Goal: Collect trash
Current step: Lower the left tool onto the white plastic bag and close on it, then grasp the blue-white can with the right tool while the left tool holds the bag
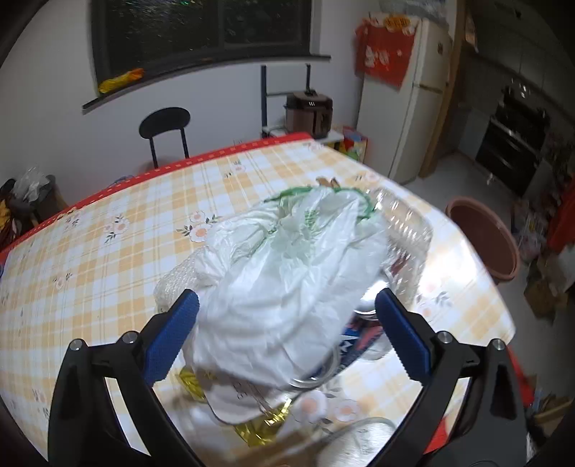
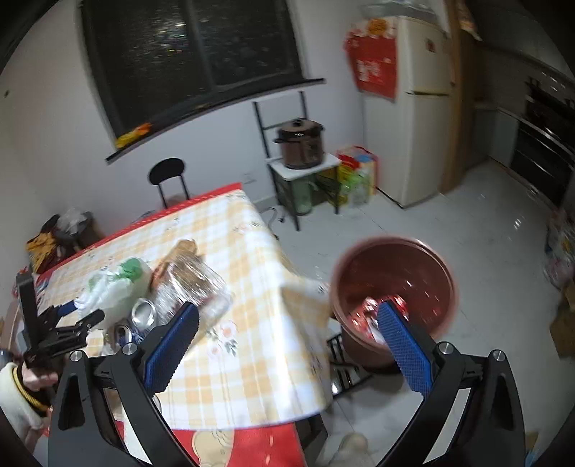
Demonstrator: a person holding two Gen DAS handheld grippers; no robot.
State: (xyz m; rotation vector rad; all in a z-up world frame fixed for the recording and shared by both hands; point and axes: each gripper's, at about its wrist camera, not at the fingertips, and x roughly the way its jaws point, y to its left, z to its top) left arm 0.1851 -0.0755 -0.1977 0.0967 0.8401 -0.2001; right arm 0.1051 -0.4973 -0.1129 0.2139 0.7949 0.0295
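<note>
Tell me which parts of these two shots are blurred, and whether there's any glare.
Left wrist view: the white bag and clear container are smeared by motion; the window is dark. Right wrist view: the brown tub and table edge are blurred; the floor shows small glints. Both views bend straight lines.
</note>
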